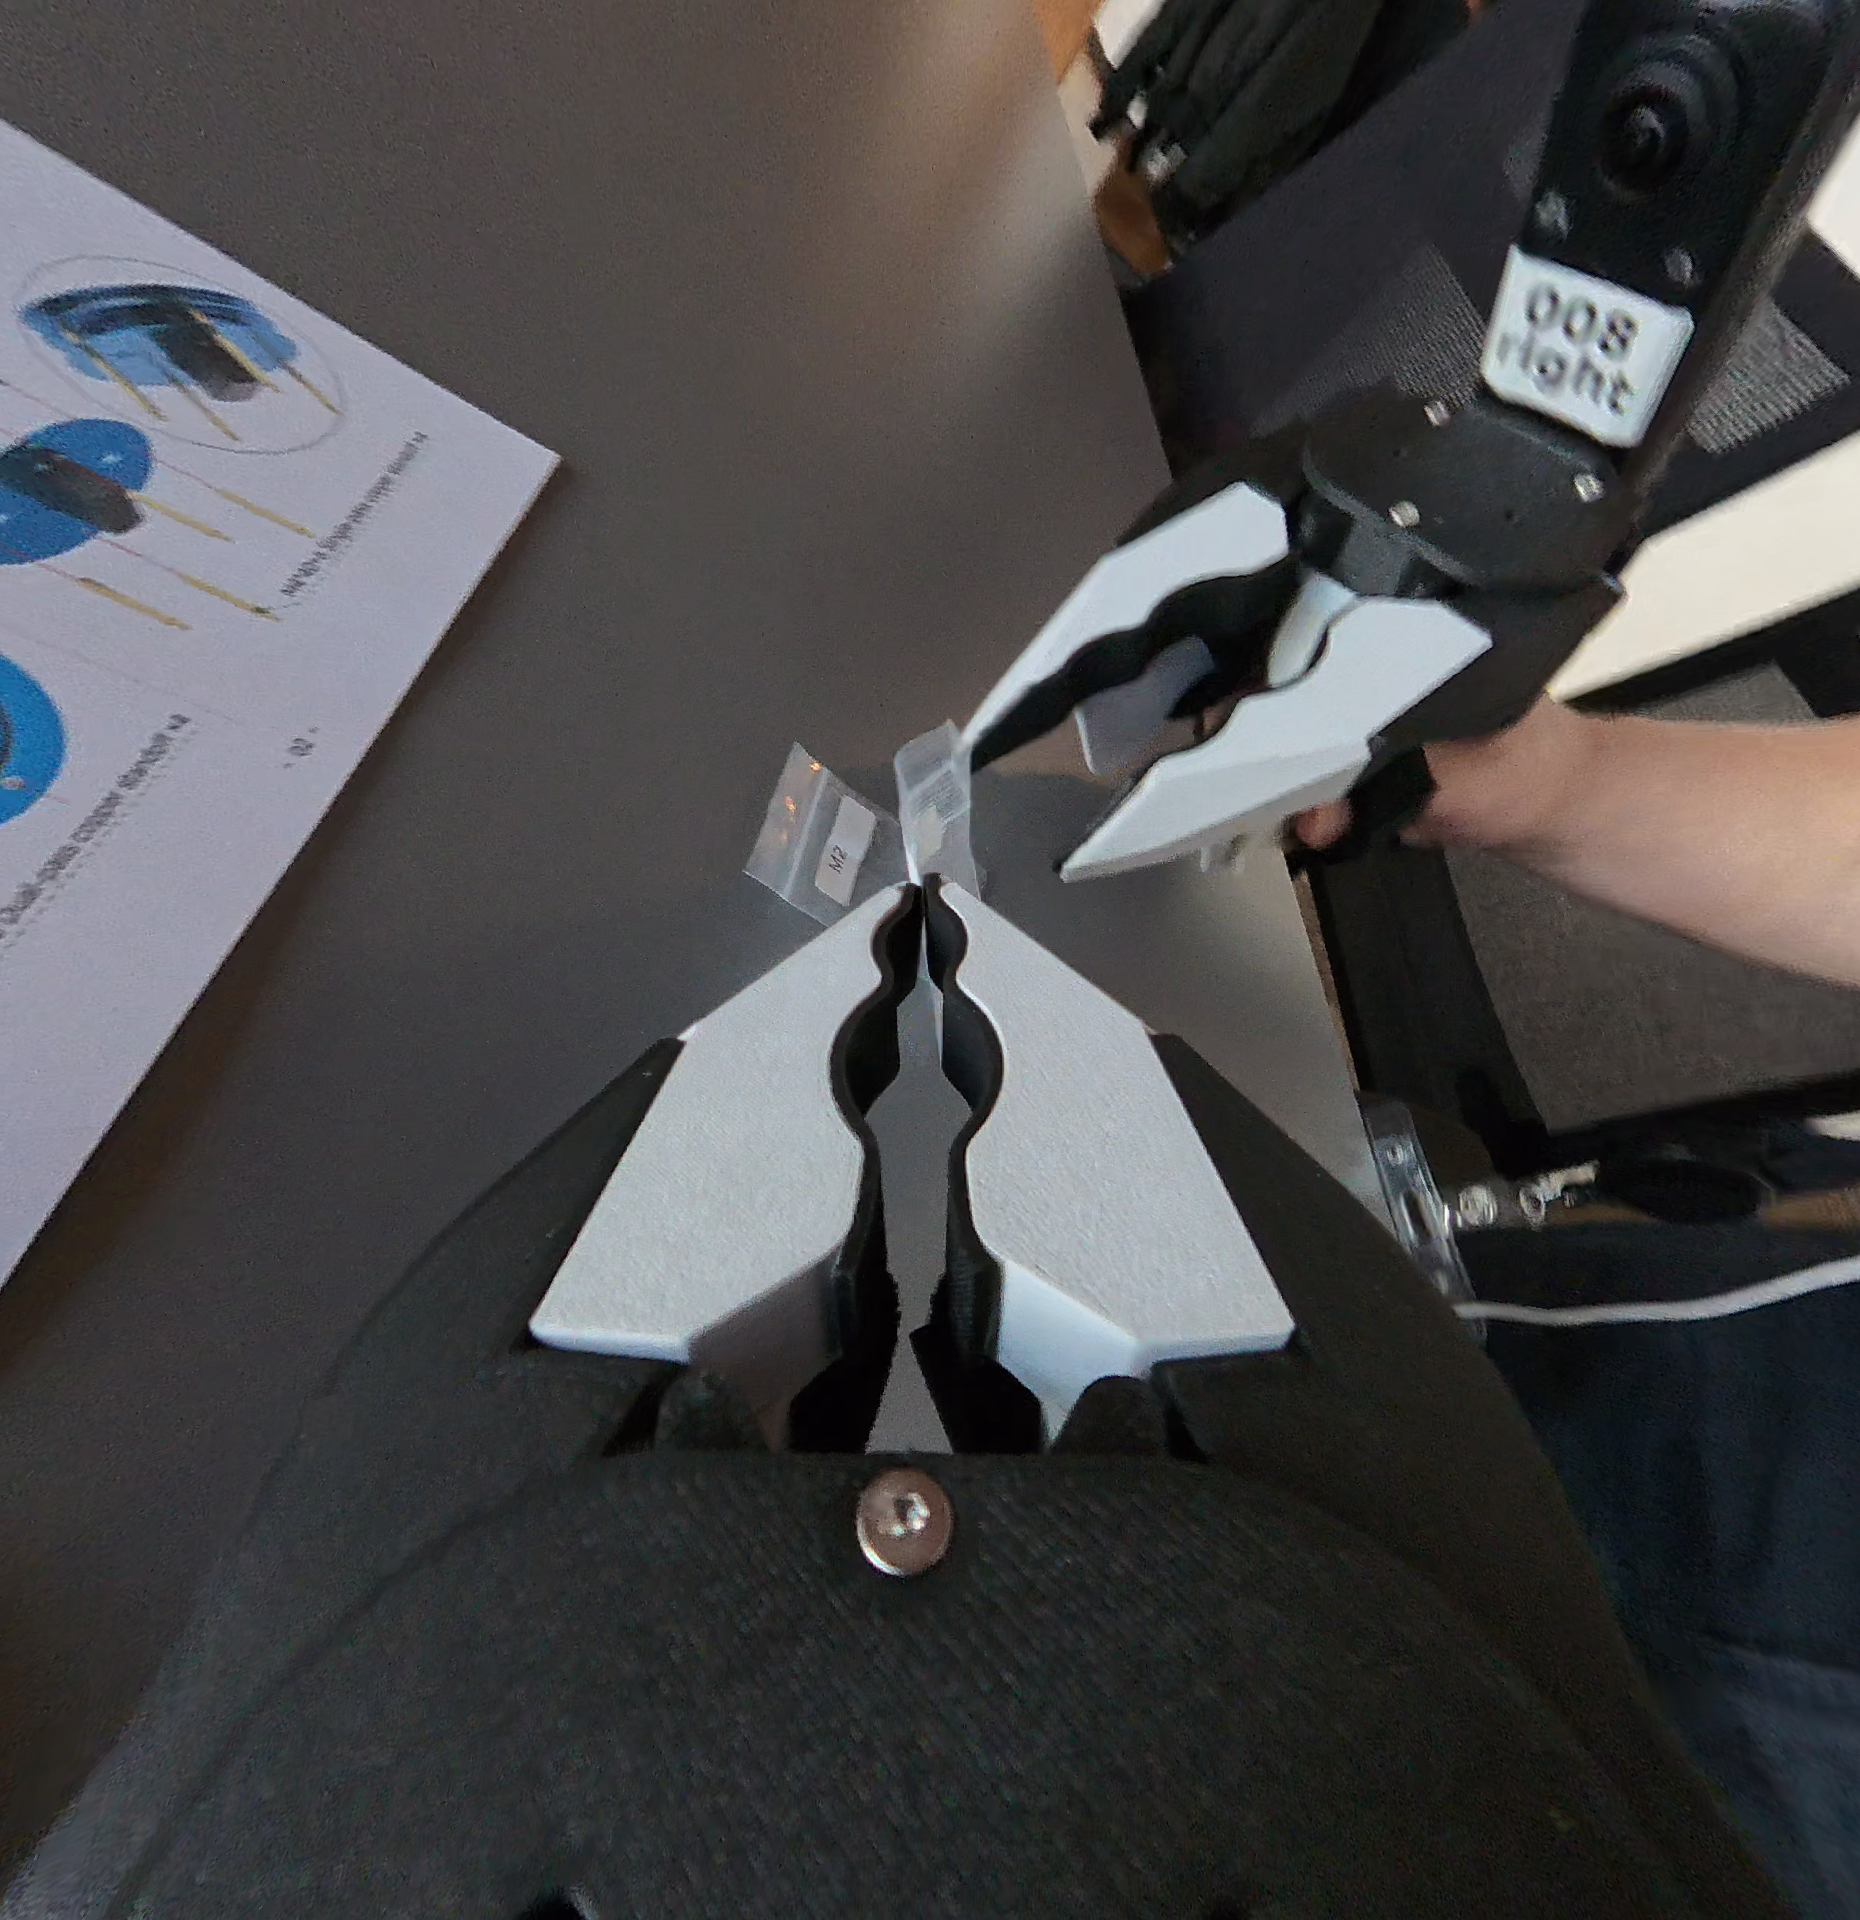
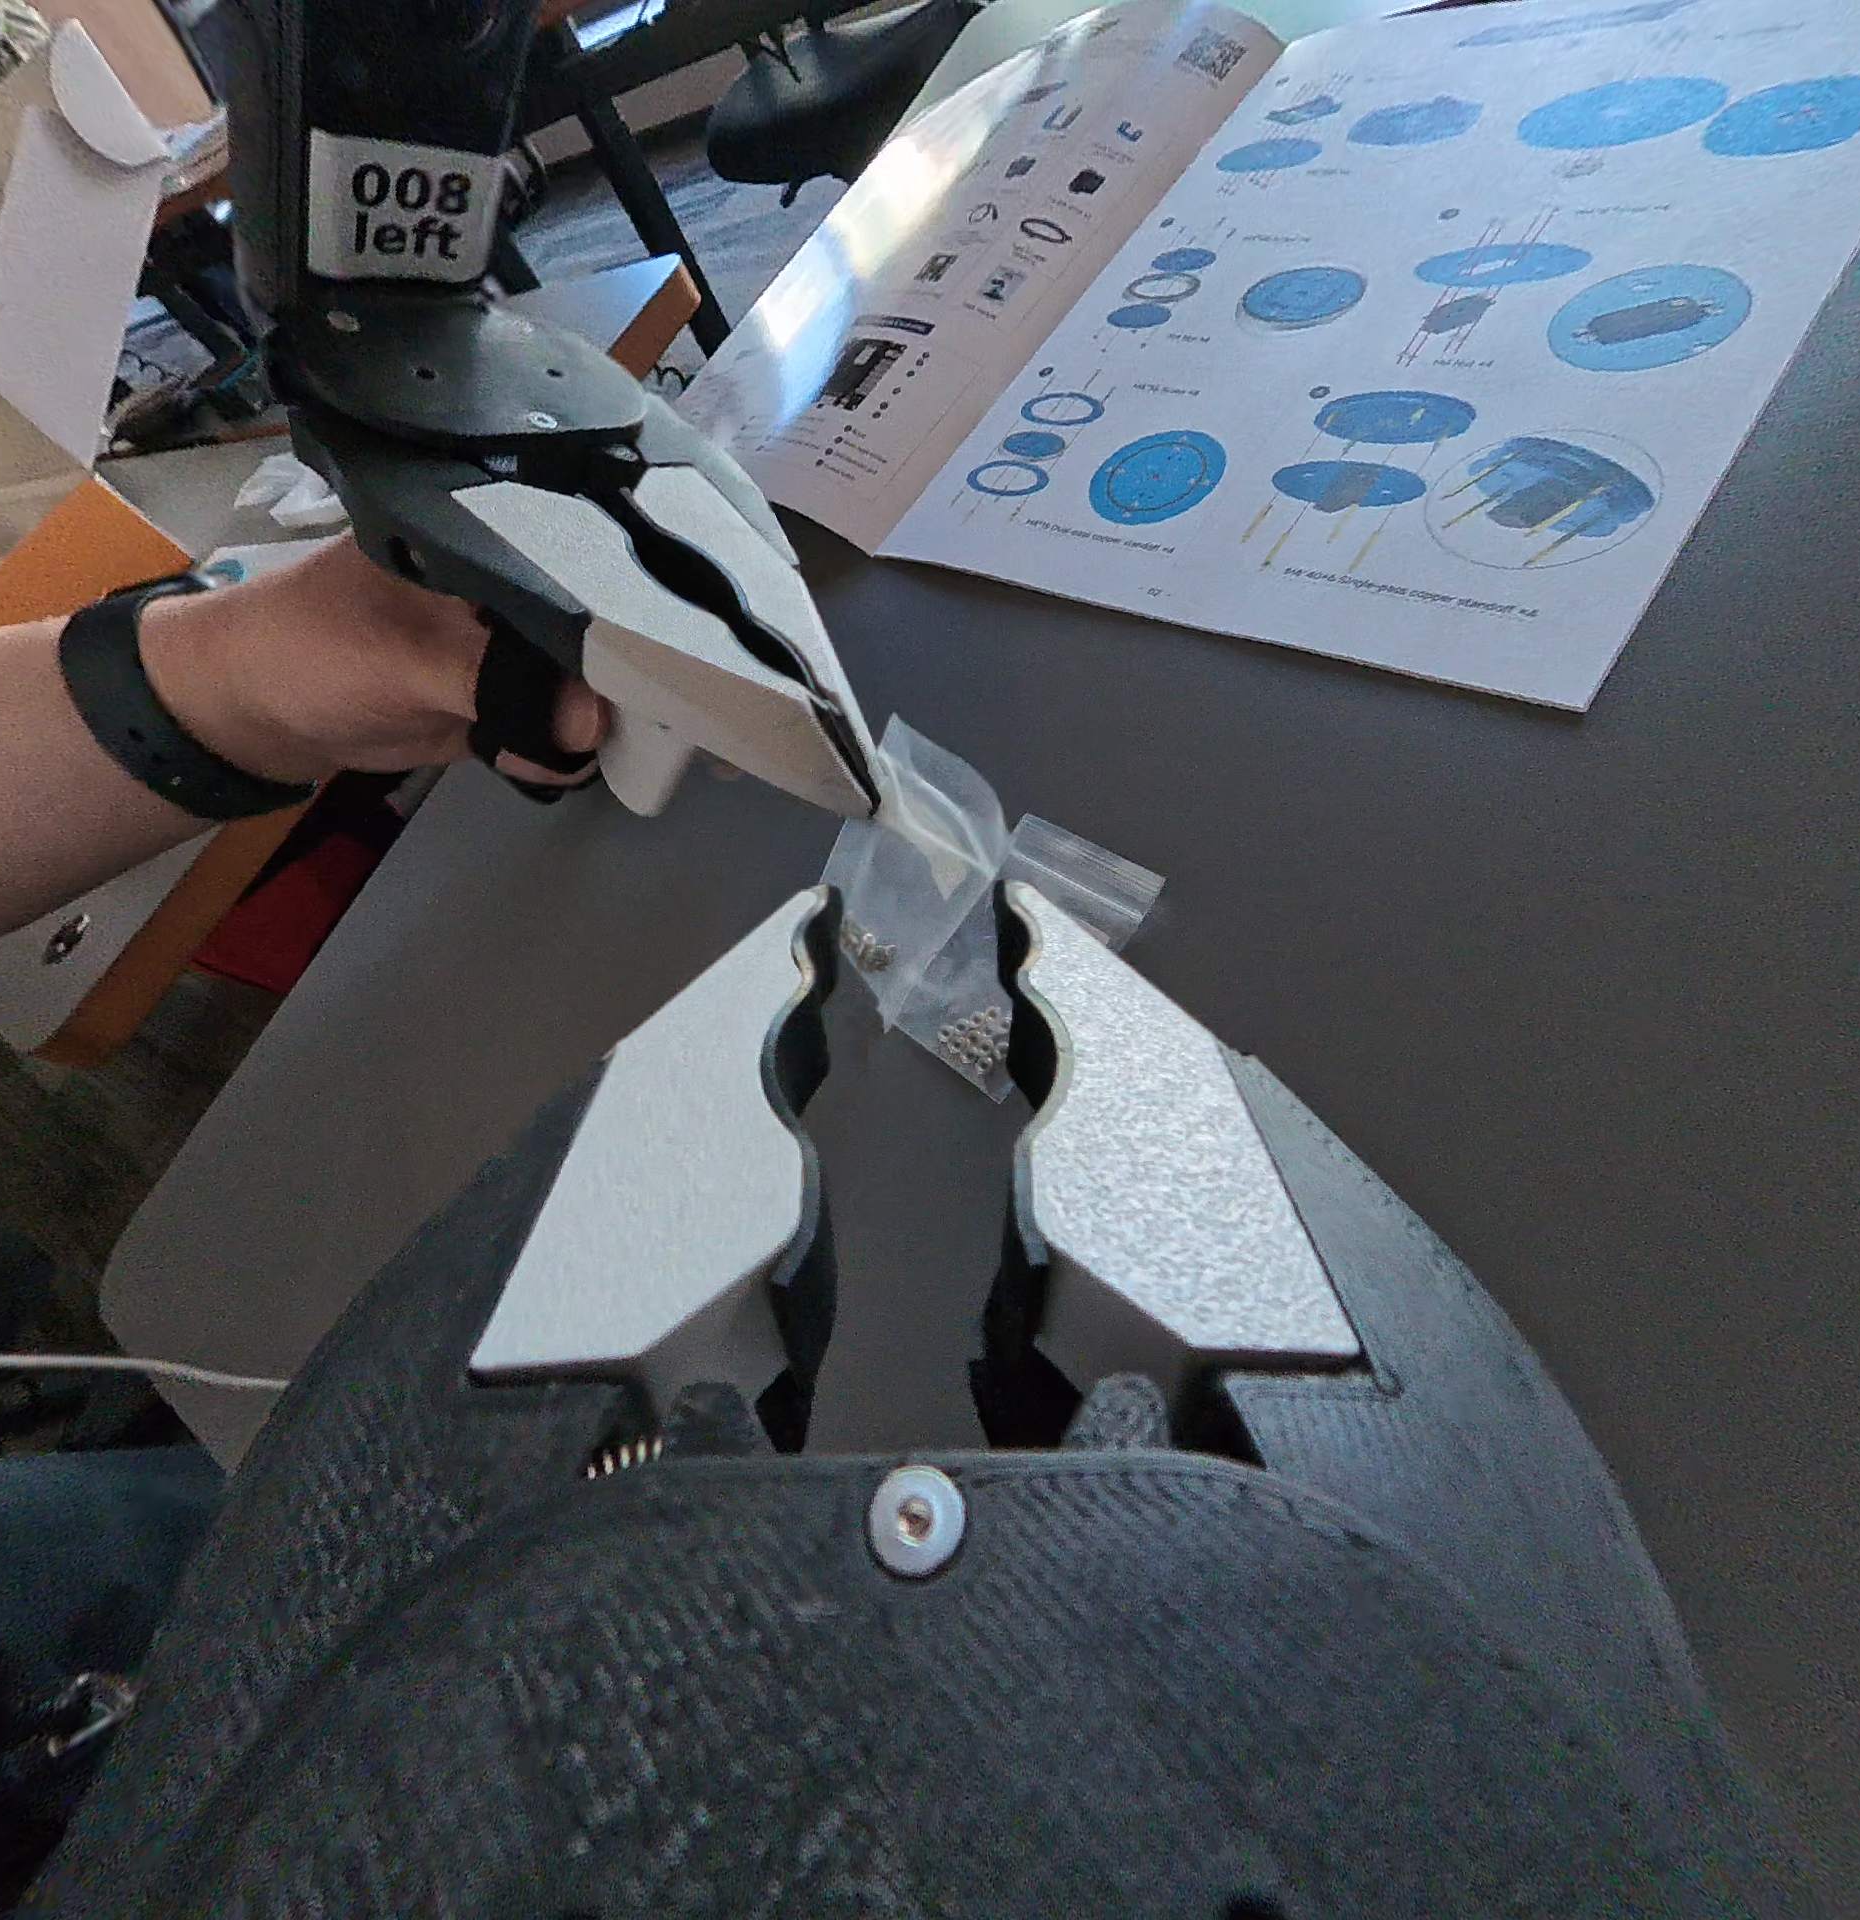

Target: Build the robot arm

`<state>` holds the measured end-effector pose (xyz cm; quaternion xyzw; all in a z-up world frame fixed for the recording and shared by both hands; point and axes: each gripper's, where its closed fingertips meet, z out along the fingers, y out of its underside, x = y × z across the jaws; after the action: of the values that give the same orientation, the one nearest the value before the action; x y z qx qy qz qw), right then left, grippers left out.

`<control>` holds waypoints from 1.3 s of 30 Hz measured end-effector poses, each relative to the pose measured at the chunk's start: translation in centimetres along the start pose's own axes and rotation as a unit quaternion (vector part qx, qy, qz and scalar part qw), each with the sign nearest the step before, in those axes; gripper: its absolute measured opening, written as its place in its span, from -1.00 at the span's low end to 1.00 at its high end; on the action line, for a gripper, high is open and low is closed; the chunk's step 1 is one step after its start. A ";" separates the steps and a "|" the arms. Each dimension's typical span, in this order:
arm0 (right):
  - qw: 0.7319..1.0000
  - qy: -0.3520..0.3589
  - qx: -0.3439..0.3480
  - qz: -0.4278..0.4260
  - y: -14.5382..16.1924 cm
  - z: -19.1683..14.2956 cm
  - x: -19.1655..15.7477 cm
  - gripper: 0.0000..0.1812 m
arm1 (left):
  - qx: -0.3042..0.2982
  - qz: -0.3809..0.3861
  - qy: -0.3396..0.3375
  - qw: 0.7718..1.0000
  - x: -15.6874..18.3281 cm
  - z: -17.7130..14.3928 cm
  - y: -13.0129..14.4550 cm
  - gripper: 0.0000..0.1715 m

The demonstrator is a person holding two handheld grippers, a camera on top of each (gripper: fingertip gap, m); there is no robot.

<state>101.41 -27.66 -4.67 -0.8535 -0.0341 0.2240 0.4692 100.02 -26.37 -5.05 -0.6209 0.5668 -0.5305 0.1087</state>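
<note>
My left gripper [image 2: 872,800] pinches the clear bag [image 2: 921,831] above the table [image 2: 1425,1039]. My right gripper [image 2: 915,914] is spread wide around it. A labelled bag [image 1: 824,831] lies beside, a booklet [image 2: 1321,364] beyond.

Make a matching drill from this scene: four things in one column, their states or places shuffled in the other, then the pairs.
Things:
1. left hand-held gripper
2. right hand-held gripper
3. clear plastic bag
4. open booklet

States:
A. lying flat on the dark table
B. open
C. shut on a corner of the bag
D. pinched and lifted, small metal parts inside

Pairs: 1-C, 2-B, 3-D, 4-A
</note>
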 end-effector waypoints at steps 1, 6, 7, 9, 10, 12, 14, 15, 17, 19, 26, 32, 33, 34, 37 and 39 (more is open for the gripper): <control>1.000 0.015 0.004 0.015 0.0 0.0 0.3 -0.65 | 0.014 -0.016 -0.013 1.000 -0.2 0.0 -0.3 -1.00; 0.993 0.114 0.026 0.008 -0.1 0.8 0.7 -0.25 | 0.086 -0.132 -0.078 0.984 -1.0 -0.1 -1.1 -1.00; 0.991 0.136 0.019 -0.011 0.0 1.2 0.7 -0.17 | 0.096 -0.153 -0.086 0.980 -1.1 0.0 -1.0 -1.00; 0.988 0.154 0.015 -0.015 -0.2 1.9 0.5 -0.16 | 0.112 -0.178 -0.099 0.973 -1.2 0.1 -0.7 -1.00; 0.986 0.168 0.014 -0.010 -0.2 2.1 0.6 -0.19 | 0.117 -0.185 -0.102 0.970 -1.1 0.2 -0.6 -1.00; 0.985 0.171 -0.005 -0.001 0.4 2.9 0.7 -0.28 | 0.124 -0.187 -0.111 0.968 -1.0 0.3 -0.5 -1.00; 0.984 0.175 -0.010 0.017 0.8 3.2 1.1 -0.43 | 0.120 -0.185 -0.119 0.968 -0.9 0.5 -0.2 -1.00; 0.985 0.168 -0.009 0.031 0.9 3.3 1.1 -0.54 | 0.115 -0.187 -0.118 0.968 -0.8 0.7 0.0 -1.00; 0.985 0.163 -0.012 0.048 1.4 3.3 1.2 -0.60 | 0.115 -0.194 -0.098 0.969 -0.4 0.8 0.1 -1.00; 0.987 0.153 -0.021 0.047 1.8 3.3 1.1 -0.62 | 0.111 -0.204 -0.069 0.970 -0.1 0.6 0.1 -0.83; 0.994 0.103 -0.023 -0.017 1.8 3.0 -0.1 -0.65 | 0.090 -0.266 0.024 0.959 -1.0 -1.4 -0.9 -0.87; 0.996 0.073 -0.006 -0.057 1.3 2.7 -1.3 -0.65 | 0.025 -0.276 0.057 0.959 -1.4 -1.0 -0.5 -0.91; 0.996 0.066 -0.006 -0.061 1.3 2.7 -1.5 -0.65 | 0.010 -0.272 0.060 0.960 -1.2 -0.9 -0.2 -0.91; 0.996 0.063 -0.009 -0.062 1.4 2.7 -1.6 -0.64 | -0.002 -0.271 0.063 0.960 -0.9 -0.8 0.0 -0.91; 0.996 0.050 -0.012 -0.076 1.6 2.7 -2.0 -0.64 | -0.030 -0.264 0.067 0.962 -0.4 -0.4 0.8 -0.98; 0.995 0.056 -0.023 -0.085 1.8 2.7 -1.8 -0.64 | -0.046 -0.268 0.072 0.960 0.0 -0.3 1.2 -0.99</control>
<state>98.40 -27.03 -6.80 -0.8693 -0.0858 0.1343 0.4678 99.12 -26.63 -5.84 -0.7146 0.4093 -0.5571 -0.1070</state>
